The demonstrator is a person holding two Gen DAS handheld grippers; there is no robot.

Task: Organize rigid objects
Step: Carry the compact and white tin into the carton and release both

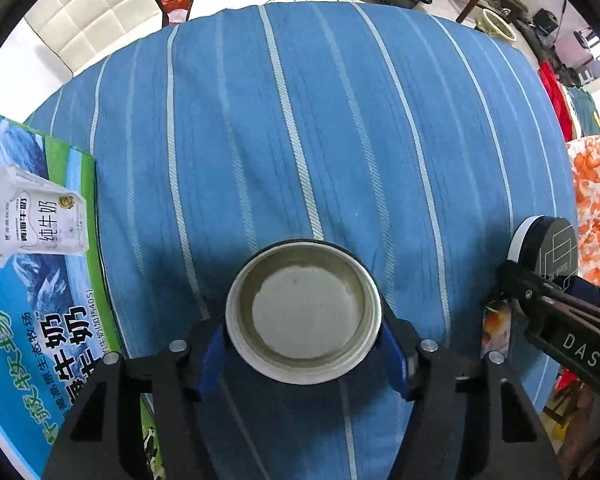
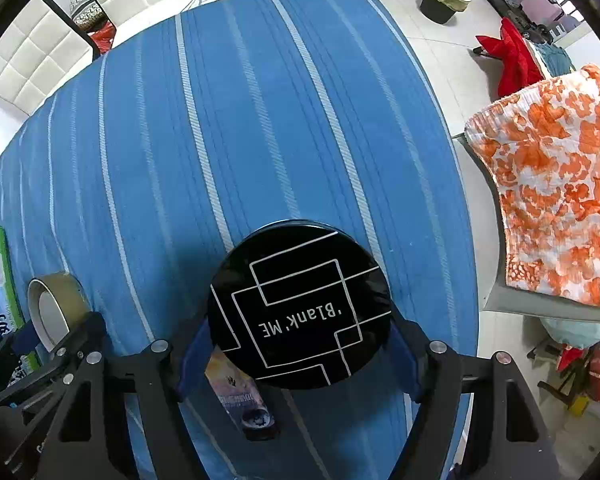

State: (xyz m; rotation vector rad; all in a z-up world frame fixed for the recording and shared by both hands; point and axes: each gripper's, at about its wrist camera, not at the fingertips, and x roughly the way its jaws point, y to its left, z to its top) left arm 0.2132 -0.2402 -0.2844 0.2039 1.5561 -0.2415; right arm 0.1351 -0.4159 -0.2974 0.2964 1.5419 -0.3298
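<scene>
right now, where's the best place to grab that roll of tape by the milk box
Take the tape roll across its outer wall, coming straight down from above. It lies with its hole facing up, so the round rim offers two opposite sides. The left claw already sits there, blue pads on either side of the rim. The milk box is beside it, so keep the fingers off that side.

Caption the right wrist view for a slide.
Right gripper clamps a black round case above the blue striped cloth.

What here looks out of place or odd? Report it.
Nothing looks spilled or broken. One oddity: the left gripper holds a tape roll, while the right gripper holds a black round Blank ME case directly above a small printed packet.
</scene>
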